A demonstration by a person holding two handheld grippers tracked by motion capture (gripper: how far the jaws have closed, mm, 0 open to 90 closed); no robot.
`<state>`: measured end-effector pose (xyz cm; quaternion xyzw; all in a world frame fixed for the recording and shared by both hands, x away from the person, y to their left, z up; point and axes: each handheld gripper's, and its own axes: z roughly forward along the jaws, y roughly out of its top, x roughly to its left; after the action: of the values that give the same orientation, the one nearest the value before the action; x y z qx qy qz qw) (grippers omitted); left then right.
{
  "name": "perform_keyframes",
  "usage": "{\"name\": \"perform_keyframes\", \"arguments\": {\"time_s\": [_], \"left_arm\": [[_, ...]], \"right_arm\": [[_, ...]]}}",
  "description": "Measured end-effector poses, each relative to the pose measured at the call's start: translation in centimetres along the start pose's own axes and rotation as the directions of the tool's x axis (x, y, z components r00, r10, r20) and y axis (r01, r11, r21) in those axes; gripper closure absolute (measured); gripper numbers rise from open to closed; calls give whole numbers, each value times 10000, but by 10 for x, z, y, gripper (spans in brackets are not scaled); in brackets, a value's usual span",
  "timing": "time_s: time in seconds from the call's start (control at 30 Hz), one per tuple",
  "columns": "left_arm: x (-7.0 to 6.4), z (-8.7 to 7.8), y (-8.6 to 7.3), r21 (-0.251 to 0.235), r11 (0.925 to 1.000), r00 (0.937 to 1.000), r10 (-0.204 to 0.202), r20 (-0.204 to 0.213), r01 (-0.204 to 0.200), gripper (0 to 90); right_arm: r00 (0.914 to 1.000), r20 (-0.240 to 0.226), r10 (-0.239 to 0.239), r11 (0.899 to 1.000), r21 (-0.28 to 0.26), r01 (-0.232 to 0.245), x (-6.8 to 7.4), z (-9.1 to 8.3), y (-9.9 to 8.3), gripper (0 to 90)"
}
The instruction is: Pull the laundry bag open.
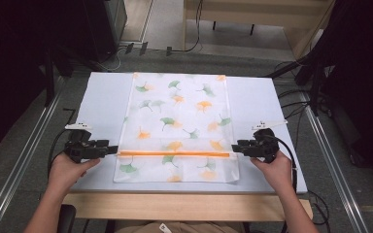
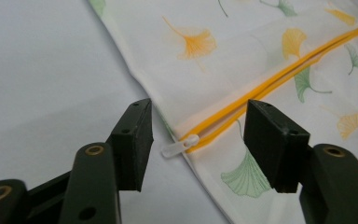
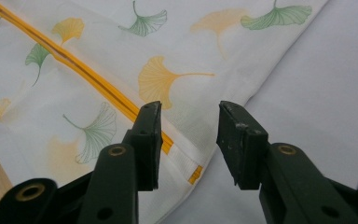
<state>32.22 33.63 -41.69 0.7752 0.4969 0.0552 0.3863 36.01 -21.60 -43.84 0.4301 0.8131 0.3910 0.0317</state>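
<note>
A white mesh bag [image 1: 179,126] printed with green and orange ginkgo leaves lies flat on the table. An orange zipper [image 1: 174,154] runs across it near the front. My left gripper [image 1: 113,149] is open at the zipper's left end, where the translucent zipper pull [image 2: 180,147] lies between its jaws without touching them. My right gripper [image 1: 235,147] is open at the zipper's right end [image 3: 168,142], its jaws straddling the bag's right edge [image 3: 196,173]. Both grippers are held low over the table by a person's hands.
The white table top [image 1: 102,97] has bare room on both sides of the bag. Its wooden front edge [image 1: 184,206] runs below the bag. Metal rails [image 1: 24,155] flank the table, and cables [image 1: 296,104] lie on the floor at the right.
</note>
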Motion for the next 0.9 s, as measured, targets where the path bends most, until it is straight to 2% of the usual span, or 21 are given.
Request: {"name": "perform_keyframes", "arguments": {"time_s": [0.17, 0.33, 0.5, 0.7, 0.9], "left_arm": [[4, -2, 0, -176, 9998, 9997, 15, -254, -19, 383], [11, -4, 0, -461, 9985, 9985, -317, -452, 296, 367], [18, -7, -1, -629, 9972, 9966, -451, -691, 407, 362], [25, -9, -1, -655, 9967, 9942, -549, -923, 489, 360], [30, -10, -2, -635, 9973, 9911, -441, -1253, 364, 352]], "right_arm": [[9998, 162, -78, 9993, -371, 83, -4, -4, -1, 545], [9993, 368, -20, 9975, -702, 46, -10, -8, -3, 468], [9974, 712, -68, 9945, -1037, 141, -20, -14, -6, 419], [9930, 1138, 330, 9897, -1422, -166, -32, -22, -12, 372], [9861, 1581, 503, 9866, -1616, -244, -44, -26, -18, 334]]}}
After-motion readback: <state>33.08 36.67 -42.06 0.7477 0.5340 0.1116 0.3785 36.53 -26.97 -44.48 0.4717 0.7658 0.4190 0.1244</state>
